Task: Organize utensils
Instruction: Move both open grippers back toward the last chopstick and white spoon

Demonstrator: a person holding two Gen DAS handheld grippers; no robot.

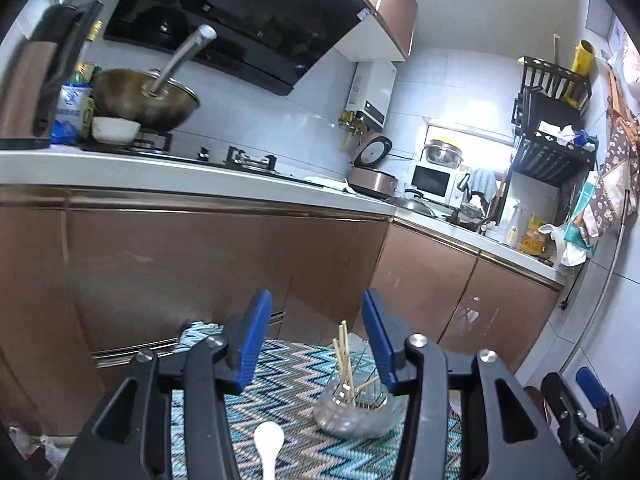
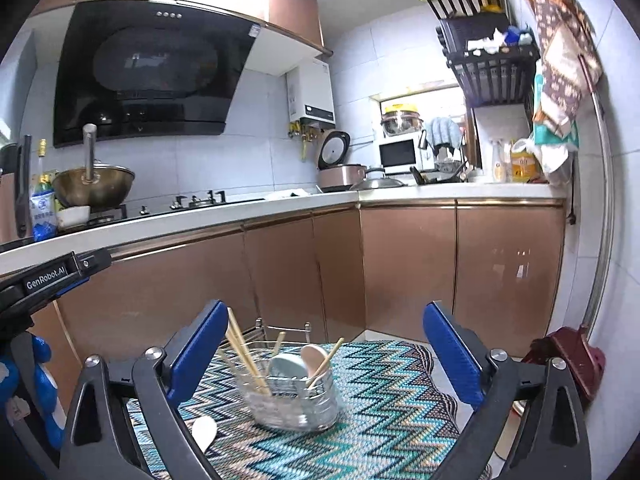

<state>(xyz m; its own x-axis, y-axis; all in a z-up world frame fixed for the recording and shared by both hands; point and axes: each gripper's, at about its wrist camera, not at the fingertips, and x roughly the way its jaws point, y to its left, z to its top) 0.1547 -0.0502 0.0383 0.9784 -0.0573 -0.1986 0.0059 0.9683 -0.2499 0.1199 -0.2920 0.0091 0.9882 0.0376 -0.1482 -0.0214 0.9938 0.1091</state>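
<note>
A clear utensil holder (image 2: 294,402) stands on a zigzag-patterned cloth (image 2: 380,420). It holds wooden chopsticks (image 2: 244,354), a pale blue spoon (image 2: 286,366) and a pinkish spoon (image 2: 314,356). The holder also shows in the left wrist view (image 1: 354,408), partly behind a finger. A white spoon (image 1: 268,446) lies loose on the cloth in front of my left gripper (image 1: 316,340), which is open and empty. It also shows in the right wrist view (image 2: 204,432). My right gripper (image 2: 324,352) is open wide and empty, behind the holder.
Brown kitchen cabinets (image 2: 408,268) stand just beyond the cloth under a white counter (image 2: 280,204). On the counter are a wok (image 2: 94,186), a rice cooker (image 2: 340,172) and a microwave (image 2: 398,154). A dark red stool (image 2: 572,356) sits at the right.
</note>
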